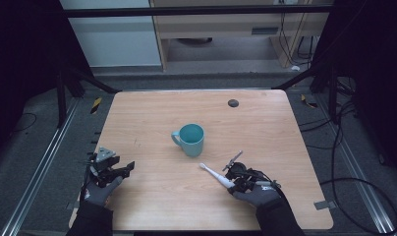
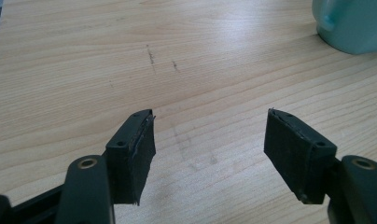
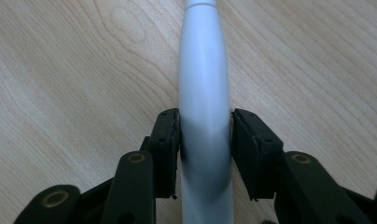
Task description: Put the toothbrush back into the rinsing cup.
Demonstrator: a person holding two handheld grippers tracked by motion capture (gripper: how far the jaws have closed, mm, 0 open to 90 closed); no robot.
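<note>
Right gripper (image 1: 234, 181) sits near the table's (image 1: 152, 206) near edge, right of centre, jaws clamped on the handle of a white electric toothbrush (image 1: 216, 176). In the right gripper view the pads (image 3: 165, 149) press both sides of the handle (image 3: 205, 116), which runs straight up out of frame over the wood. From above, the toothbrush points up-left from the gripper, brush head toward the middle of the table, just short of the mug (image 1: 189, 139). Can't tell whether the head touches the tabletop or is lifted off it.

Left gripper (image 1: 119, 173) is by the near-left corner, jaws spread wide, nothing between them. Left gripper view: the two pads (image 2: 135, 156) well apart over bare wood with a few faint scuff marks (image 2: 151, 57); the teal mug (image 2: 352, 23) is at the upper right, handle on its left side.

Mug stands upright about mid-table, handle facing the left edge. Small dark round spot (image 1: 233, 103) near the far edge, right of centre. Gloved hands (image 1: 96, 191) hold both grippers.
</note>
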